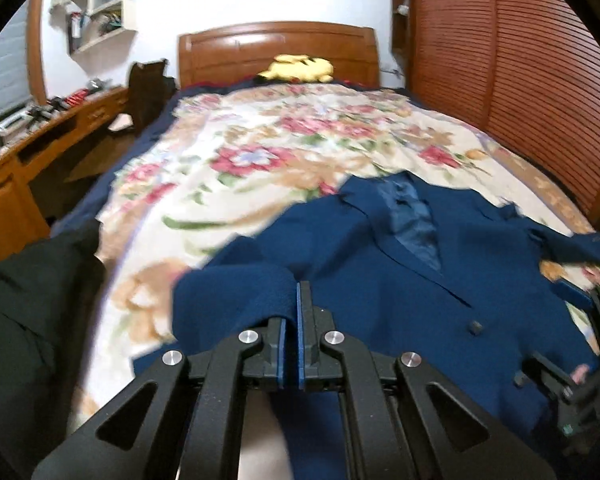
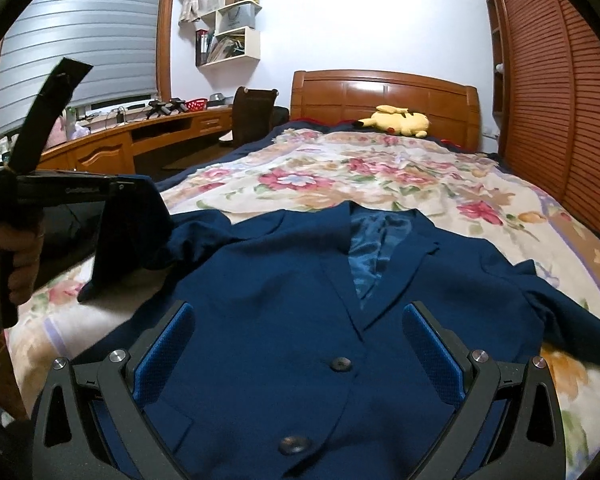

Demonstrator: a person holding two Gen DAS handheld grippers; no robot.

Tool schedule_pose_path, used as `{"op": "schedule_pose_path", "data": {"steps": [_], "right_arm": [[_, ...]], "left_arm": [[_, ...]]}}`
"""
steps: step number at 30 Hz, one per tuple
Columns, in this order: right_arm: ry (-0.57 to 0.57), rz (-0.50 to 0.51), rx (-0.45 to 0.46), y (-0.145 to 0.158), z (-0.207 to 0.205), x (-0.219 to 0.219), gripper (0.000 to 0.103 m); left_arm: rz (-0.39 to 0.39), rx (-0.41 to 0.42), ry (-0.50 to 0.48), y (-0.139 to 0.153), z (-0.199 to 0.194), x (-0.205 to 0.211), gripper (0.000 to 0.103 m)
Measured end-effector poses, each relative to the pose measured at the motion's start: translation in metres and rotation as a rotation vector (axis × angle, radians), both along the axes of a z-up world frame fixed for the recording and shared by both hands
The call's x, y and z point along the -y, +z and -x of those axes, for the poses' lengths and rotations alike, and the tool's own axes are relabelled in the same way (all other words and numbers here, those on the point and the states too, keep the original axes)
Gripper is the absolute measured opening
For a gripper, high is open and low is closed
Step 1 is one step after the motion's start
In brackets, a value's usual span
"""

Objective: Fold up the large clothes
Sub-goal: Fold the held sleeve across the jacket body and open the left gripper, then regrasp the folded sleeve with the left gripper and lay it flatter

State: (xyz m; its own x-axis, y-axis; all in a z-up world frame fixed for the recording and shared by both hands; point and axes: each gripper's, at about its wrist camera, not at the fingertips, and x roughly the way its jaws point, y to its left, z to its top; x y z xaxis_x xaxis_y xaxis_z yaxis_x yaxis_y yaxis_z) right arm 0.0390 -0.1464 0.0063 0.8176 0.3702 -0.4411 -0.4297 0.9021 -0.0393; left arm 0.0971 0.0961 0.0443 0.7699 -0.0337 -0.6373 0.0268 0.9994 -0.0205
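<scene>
In the left wrist view, wall shelves (image 1: 100, 12) at the upper left are seen to be stuffed with blurred items that cannot be made out. A navy blue suit jacket (image 1: 380, 272) is laid front-up on the floral bedspread (image 1: 260, 140) of a bed with a wooden headboard (image 1: 278, 50), against which a yellow plush toy (image 1: 300, 69) is rested. The jacket's satin lining is shown at the open collar, and one dark button (image 1: 476, 327) is visible. The left tongs (image 1: 294, 312) are pressed together, and a fold of the jacket's sleeve (image 1: 236, 296) is pinched between them and lifted clear of the bedspread. A dark garment (image 1: 28, 320) is heaped at the left edge, and part of the right tongs (image 1: 580, 368) is seen at the right edge. In the right wrist view, the white wall shelves (image 2: 228, 28) are seen to hold books, papers and a bag, and a red basket (image 2: 197, 103) is set on the wooden table (image 2: 140, 136) under the window blind (image 2: 84, 36); its contents cannot be told. The jacket (image 2: 284, 280) is spread flat and buttoned, two buttons (image 2: 341, 364) being visible, with its right sleeve trailed off toward the bed's edge. The right tongs (image 2: 298, 360) are spread wide above the jacket's front, nothing being gripped. At the left, a hand (image 2: 20, 264) is seen on the handle of the left tongs (image 2: 128, 192), from which the navy sleeve (image 2: 140, 240) is hung.
</scene>
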Motion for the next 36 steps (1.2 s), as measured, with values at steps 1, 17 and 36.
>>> {"op": "schedule_pose_path", "data": {"steps": [1,17,36], "right_arm": [[0.000,0.003,0.000,-0.001,0.002,-0.002,0.103],[0.057,0.008,0.001,0.004,0.007,0.003,0.103],[0.118,0.042,-0.007,0.003,0.007,-0.004,0.103]], "left_arm": [[-0.001,-0.007,-0.006,-0.003,0.005,0.001,0.017],[-0.015,0.003,0.000,-0.020,0.100,-0.031,0.079],[-0.005,-0.101,0.165,-0.074,0.067,-0.095,0.079]]}}
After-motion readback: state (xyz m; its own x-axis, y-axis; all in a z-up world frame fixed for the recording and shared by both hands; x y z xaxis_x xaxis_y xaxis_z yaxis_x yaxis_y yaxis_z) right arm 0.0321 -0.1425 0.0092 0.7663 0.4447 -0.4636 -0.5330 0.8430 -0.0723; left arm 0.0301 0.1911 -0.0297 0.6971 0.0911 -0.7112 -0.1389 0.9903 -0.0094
